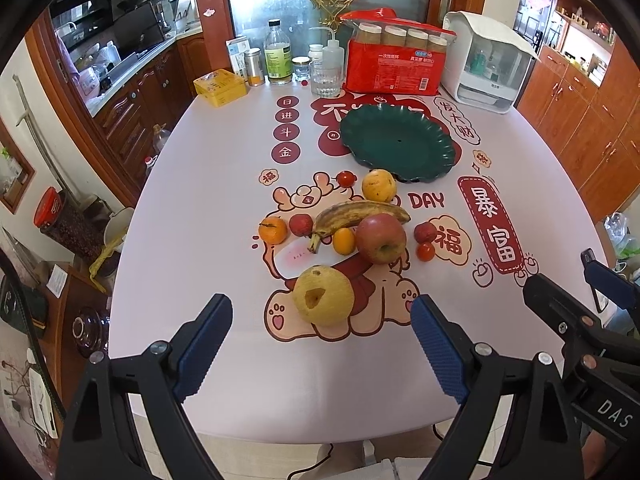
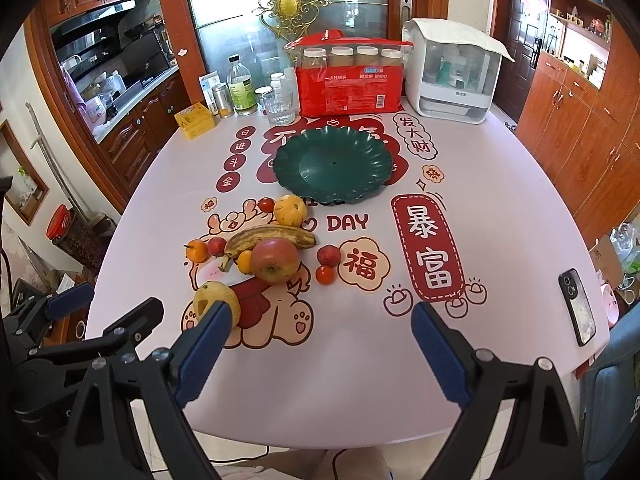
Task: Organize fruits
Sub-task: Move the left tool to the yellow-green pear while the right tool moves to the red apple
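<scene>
Although the left wrist view shows most of the table (image 1: 192, 240), its near edge disappears behind the left gripper (image 1: 322, 344), whose blue pads stand wide apart and hold nothing. Just beyond them lies a yellow pear (image 1: 323, 295) with a brown gouge in its skin, and past it the fruits cluster on the printed cloth: a red apple (image 1: 381, 238) touching a spotted banana (image 1: 358, 216), a small kumquat (image 1: 344, 241) tucked between the two, an orange (image 1: 273, 230), a red lychee (image 1: 301, 224) partly hidden by the banana's stem, a second yellow fruit (image 1: 379, 185) and a cherry tomato (image 1: 345, 178) near the empty green plate (image 1: 396, 142). The right gripper (image 1: 592, 300) enters at the right margin, cut off by the frame, and here its opening is hard to judge. In the right wrist view, the right gripper (image 2: 322, 340) is plainly spread and empty, its left finger (image 2: 208, 344) covering part of the pear (image 2: 212, 300). The apple (image 2: 275, 260), banana (image 2: 270, 238) and plate (image 2: 332, 164) sit farther ahead, well apart from the fingers. A phone (image 2: 577, 306) lies by the table's right edge, and the left gripper (image 2: 80, 320) shows only in part at the lower left. Bottles and a red package (image 2: 348, 88) at the far end are too small to read.
</scene>
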Motion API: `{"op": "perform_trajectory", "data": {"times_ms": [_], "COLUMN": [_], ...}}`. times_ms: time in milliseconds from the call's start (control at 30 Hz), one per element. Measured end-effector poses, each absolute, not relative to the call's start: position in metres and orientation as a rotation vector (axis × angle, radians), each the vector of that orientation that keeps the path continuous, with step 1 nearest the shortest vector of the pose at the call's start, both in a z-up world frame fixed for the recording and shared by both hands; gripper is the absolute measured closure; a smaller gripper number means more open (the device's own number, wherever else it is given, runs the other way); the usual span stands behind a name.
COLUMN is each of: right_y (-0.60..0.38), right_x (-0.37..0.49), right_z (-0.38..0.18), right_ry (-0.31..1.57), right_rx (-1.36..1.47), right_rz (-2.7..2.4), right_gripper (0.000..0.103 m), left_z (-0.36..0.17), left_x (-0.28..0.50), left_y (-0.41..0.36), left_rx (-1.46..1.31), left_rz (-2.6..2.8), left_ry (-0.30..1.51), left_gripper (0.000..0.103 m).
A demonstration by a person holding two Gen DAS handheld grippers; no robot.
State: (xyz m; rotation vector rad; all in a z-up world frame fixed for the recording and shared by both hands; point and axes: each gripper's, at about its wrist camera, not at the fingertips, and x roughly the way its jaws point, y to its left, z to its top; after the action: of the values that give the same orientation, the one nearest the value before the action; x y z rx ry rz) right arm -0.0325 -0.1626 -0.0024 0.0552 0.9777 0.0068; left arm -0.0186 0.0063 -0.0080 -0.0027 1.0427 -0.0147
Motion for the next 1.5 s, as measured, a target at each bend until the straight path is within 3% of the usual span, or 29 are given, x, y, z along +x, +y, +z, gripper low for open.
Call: {"op": "perform_trajectory", "data": {"times_ms": [400,867,1500], "right_y": [-0.158,-0.148,-0.170], "right_x": [-0.042,-0.031,0.046], "right_z": [-0.007,-0.009,-0.045], "right_ry": [0.985,1.017,1.106], "right_rx": [0.082,0.047,0.048], "right_rz": [-0.005,0.010,0.121], "right_gripper": [0.020,0.020,0.029], "left_z": [-0.004,-0.010,-0.065], "left_x": [-0.021,-0.010,0.040], "left_y": [0.019,0.026,0.041], "left_rx": [0.016,-0.001,-0.179], "left_rz": [-0.080,-0.060,0.009], "left_ry": [1.038,1.055,1.157], "left_gripper": [0.013,0.013,0.013]}}
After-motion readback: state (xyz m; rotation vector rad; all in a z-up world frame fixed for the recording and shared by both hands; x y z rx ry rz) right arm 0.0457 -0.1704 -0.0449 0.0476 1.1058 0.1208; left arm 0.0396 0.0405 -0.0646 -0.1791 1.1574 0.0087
